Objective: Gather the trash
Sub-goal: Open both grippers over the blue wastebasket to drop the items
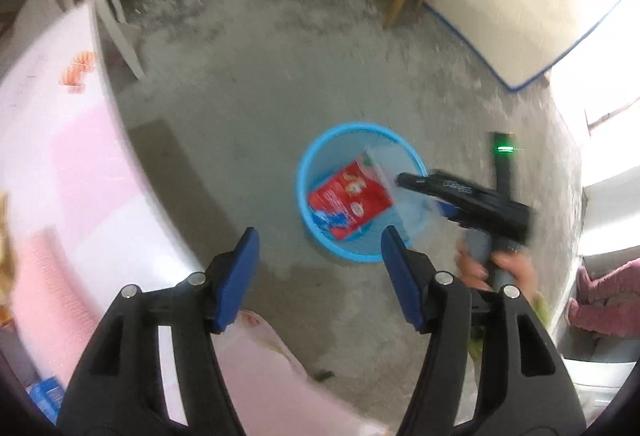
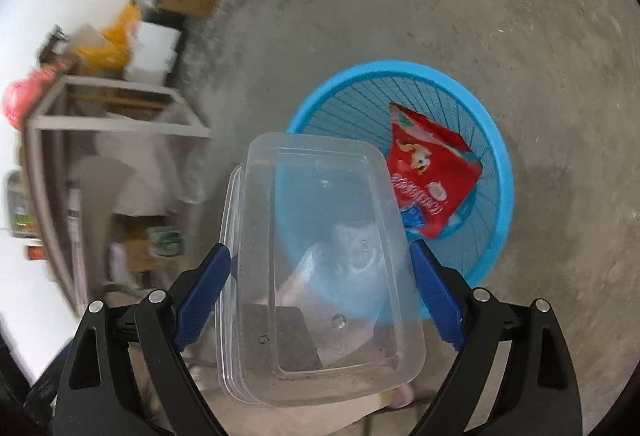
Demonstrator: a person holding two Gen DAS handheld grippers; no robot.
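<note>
The right gripper [image 2: 320, 288] holds a clear plastic box [image 2: 316, 268] over the blue basket [image 2: 496, 164], where a red snack bag [image 2: 432, 172] lies. Its pads seem to press the box. The left gripper [image 1: 320, 256] is open and empty. Next, let go so the box drops in.

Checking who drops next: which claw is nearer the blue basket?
Right. The right claw, holding a clear plastic container, reaches over the blue basket rim. The left claw is open, empty, set back beside it.

L gripper [image 1: 320, 242] angled down, jaws apart, empty. R gripper [image 2: 320, 260] angled down, pads clamping clear container [image 2: 320, 256].
</note>
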